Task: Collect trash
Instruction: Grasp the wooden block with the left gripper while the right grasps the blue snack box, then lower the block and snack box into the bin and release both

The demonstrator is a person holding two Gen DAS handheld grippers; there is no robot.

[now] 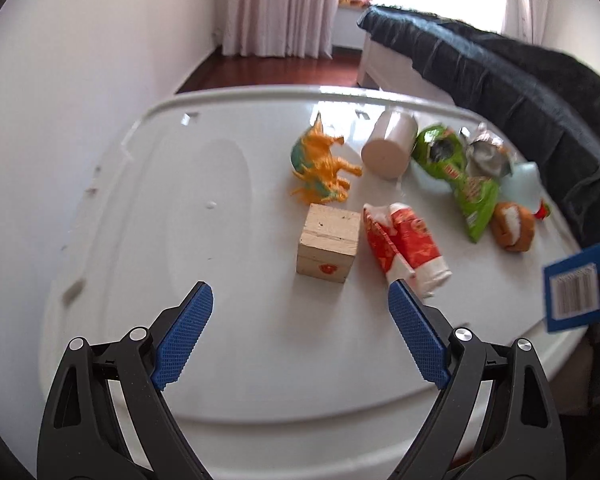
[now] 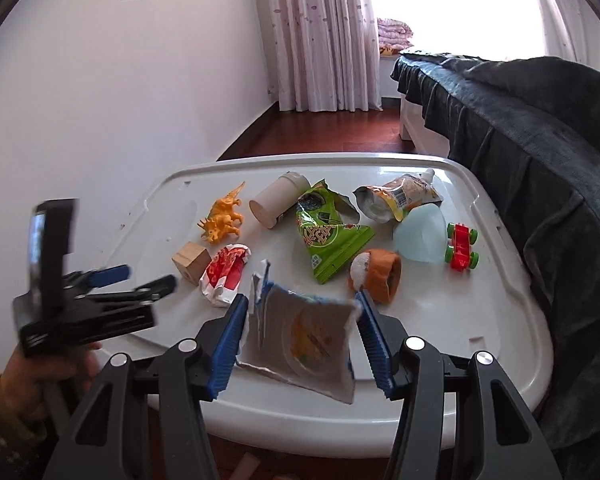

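Your right gripper (image 2: 300,336) is clamped on a torn, flat foil snack wrapper with a blue edge and silvery inside (image 2: 300,340), both blue ribbed pads pressing its sides; the wrapper hangs lifted just above the near rim of the glossy white plastic table (image 2: 500,320). Your left gripper (image 1: 300,320) is spread wide and empty, hovering over bare tabletop, its right pad just beside the crumpled red-and-white paper wrapper (image 1: 404,244).

Progress, as I judge it: one piece is in hand, not yet binned; no bin shows in either view. Still lying on the table as trash: the red-and-white wrapper, a crinkled green foil chip bag (image 2: 328,236) torn open at the top, and a squashed spouted foil pouch (image 2: 400,198), soft and shiny.

Probably not trash: rigid orange plastic dinosaur (image 2: 224,216), small pale wooden cube (image 2: 192,262), beige cylindrical cup on its side (image 2: 276,200), fuzzy orange-and-white plush piece (image 2: 376,274), translucent pale blue plastic cone shape (image 2: 420,236), red toy car with green wheels (image 2: 462,246).
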